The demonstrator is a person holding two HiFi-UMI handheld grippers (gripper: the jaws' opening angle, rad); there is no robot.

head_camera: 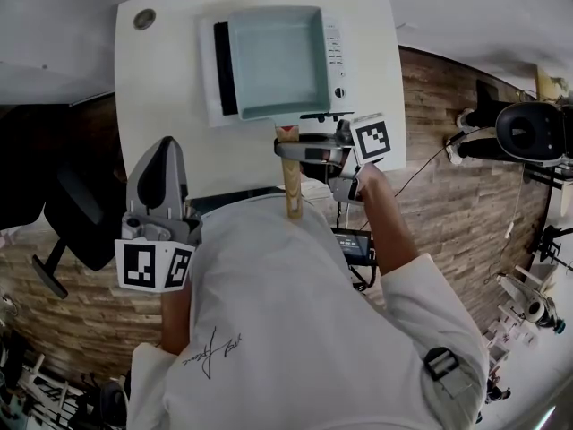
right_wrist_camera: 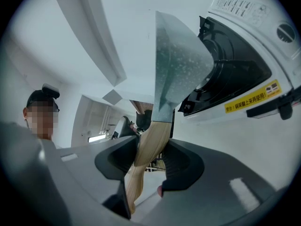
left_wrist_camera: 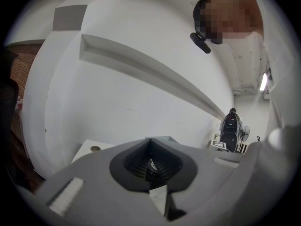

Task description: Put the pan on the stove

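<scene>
A pale green square pan (head_camera: 277, 61) lies over the white stove (head_camera: 333, 56) on the white table (head_camera: 161, 88). Its wooden handle (head_camera: 293, 182) points back toward me. My right gripper (head_camera: 291, 150) is shut on that handle. In the right gripper view the handle (right_wrist_camera: 148, 147) runs between the pads of the right gripper (right_wrist_camera: 146, 166), and the pan (right_wrist_camera: 176, 65) sits close beside the stove's black top (right_wrist_camera: 230, 65). Whether they touch I cannot tell. My left gripper (head_camera: 166, 146) hangs at the table's near left, shut with nothing in it; the left gripper (left_wrist_camera: 150, 147) faces a white wall.
A round cable hole (head_camera: 144, 18) sits at the table's far left corner. A black office chair (head_camera: 72, 213) stands left of the table on the wood floor. A small screen device (head_camera: 354, 245) hangs by my right forearm. Equipment stands at the far right (head_camera: 528, 133).
</scene>
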